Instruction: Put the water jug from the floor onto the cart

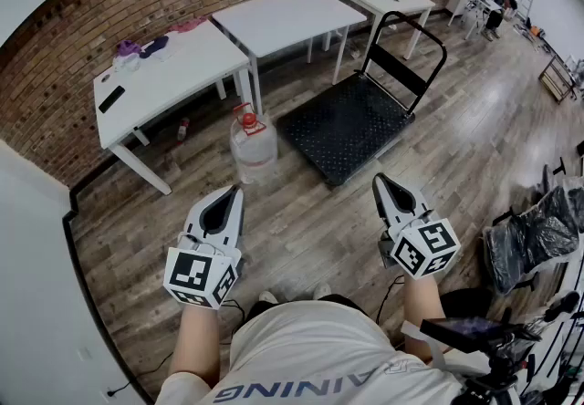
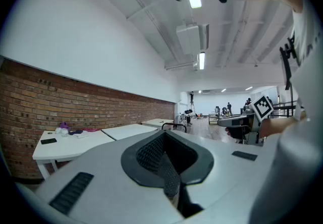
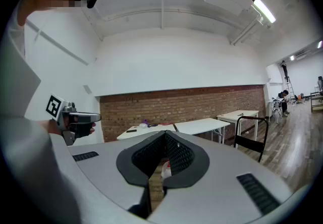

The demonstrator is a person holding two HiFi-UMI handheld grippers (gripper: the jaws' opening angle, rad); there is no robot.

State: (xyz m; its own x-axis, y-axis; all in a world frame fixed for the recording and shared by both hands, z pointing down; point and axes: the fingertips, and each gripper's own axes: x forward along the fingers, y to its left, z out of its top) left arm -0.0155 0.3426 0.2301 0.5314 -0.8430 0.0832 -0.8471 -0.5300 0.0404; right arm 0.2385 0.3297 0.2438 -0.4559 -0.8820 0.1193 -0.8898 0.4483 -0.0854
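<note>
Looking down in the head view, the water jug [image 1: 253, 146] stands upright on the wooden floor [image 1: 301, 230] near the middle of the frame, a red cap and handle on top. It is just beside a leg of the nearest white table [image 1: 173, 75] and just left of the black cart [image 1: 351, 125], not on it. The cart's handle rises at its far end, toward the upper right, and a brick wall [image 1: 109, 11] runs behind the tables across the upper left. The left gripper [image 1: 235, 190] sits at the lower left and the right gripper [image 1: 378, 179] at the lower right. Both point up the frame, are well apart from the jug and touch nothing. In the left gripper view, the two jaws lie closed against each other with nothing between them. Beyond them, the tables and the brick wall fill the left of the frame, and the right gripper shows at the right edge. In the right gripper view, the jaws are likewise drawn together and hold nothing. A sliver of the jug's red and white top shows far off through the narrow slit low between them, the cart's handle stands at the right, and the left gripper shows at the left edge.
</note>
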